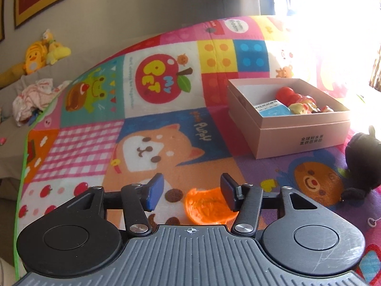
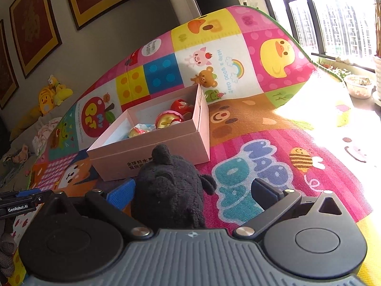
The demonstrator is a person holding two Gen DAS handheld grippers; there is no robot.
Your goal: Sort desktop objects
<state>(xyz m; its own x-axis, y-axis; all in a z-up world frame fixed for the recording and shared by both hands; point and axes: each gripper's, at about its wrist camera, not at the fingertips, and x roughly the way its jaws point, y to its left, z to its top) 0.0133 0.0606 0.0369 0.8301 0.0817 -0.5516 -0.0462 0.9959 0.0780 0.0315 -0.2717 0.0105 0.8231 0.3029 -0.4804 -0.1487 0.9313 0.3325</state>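
Both claws are spread and holding nothing: the left claw [image 1: 191, 191] brackets the orange toy [image 1: 207, 206] on the mat [image 1: 95, 138], the right claw [image 2: 193, 194] the black plush [image 2: 170, 190]; next, clench, then carry to the far pink box [image 1: 300, 140].

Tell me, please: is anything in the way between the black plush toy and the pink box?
Nothing visible. The black plush toy sits between the open right tongs, just in front of the pink box, with only bare mat between them. The box's open top has free room.
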